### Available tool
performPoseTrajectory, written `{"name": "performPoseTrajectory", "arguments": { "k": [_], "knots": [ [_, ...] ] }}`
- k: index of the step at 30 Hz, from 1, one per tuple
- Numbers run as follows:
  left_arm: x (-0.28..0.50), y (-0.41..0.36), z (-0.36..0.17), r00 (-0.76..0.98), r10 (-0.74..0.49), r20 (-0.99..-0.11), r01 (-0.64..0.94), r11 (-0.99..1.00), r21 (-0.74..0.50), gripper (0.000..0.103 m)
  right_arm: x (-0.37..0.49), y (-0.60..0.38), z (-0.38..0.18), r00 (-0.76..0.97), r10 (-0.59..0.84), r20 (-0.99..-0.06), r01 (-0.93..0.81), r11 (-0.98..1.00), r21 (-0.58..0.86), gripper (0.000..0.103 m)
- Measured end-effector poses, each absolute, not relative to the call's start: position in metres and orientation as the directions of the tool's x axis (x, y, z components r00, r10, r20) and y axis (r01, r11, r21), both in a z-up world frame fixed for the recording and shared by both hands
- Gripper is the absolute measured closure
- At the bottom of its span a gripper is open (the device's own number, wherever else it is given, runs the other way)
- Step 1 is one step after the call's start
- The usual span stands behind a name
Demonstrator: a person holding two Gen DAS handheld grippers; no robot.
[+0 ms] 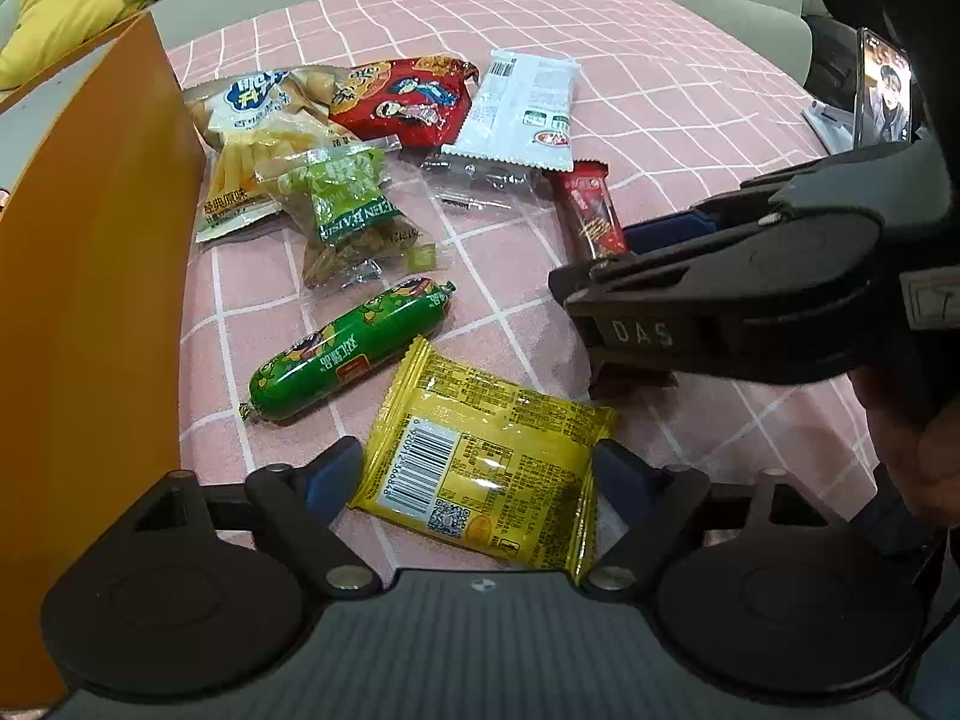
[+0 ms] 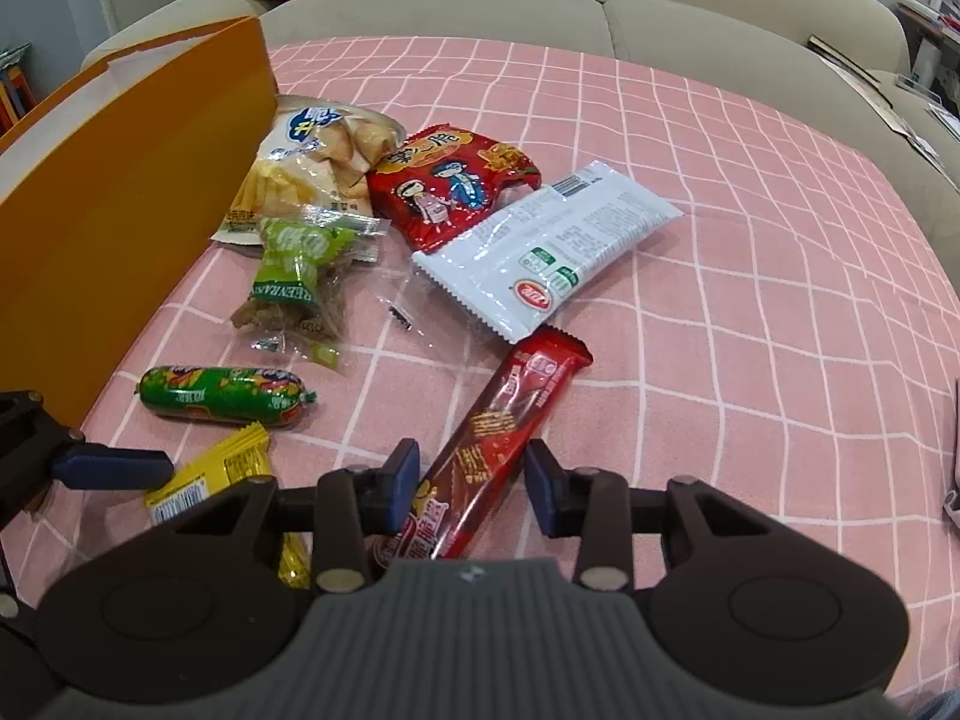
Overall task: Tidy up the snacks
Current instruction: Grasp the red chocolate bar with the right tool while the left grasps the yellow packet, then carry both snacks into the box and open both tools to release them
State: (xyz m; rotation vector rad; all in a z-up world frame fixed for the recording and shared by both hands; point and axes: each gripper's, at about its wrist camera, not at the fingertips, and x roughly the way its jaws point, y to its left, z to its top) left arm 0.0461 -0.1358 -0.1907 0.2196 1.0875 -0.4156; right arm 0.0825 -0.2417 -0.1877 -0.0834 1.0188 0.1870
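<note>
Both tongs tilt steeply down over the pink checked tabletop. The left tongs stand wide apart, straddling the yellow packet without pressing it. The right tongs are narrowed around the red wafer bar, which runs toward one o'clock between the pads; whether they pinch it I cannot tell. An orange box stands at ten o'clock.

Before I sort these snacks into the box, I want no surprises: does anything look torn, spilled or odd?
Nothing is spilled or visibly torn. One oddity: a clear, nearly empty wrapper lies flat between the green raisin bag and the white packet, looking more like litter than a snack.
</note>
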Motion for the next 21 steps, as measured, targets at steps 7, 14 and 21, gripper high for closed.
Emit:
{"name": "performPoseTrajectory", "arguments": {
  "k": [7,14,21],
  "knots": [
    [0.048,-0.128,-0.187,0.419,-0.219,-0.881,0.390,0.920,-0.043,0.034,0.080,-0.245,-0.186,0.495,0.140,-0.858,-0.201,0.979,0.044,0.078],
    [0.043,-0.124,-0.173,0.427,-0.227,-0.875,0.374,0.926,-0.057,0.035,0.073,-0.249,-0.179,0.486,0.155,-0.860,-0.175,0.981,0.077,0.081],
    [0.033,-0.114,-0.139,0.459,-0.229,-0.859,0.327,0.942,-0.077,0.035,0.058,-0.252,-0.163,0.493,0.167,-0.854,-0.150,0.983,0.105,0.082]
  ]
}}
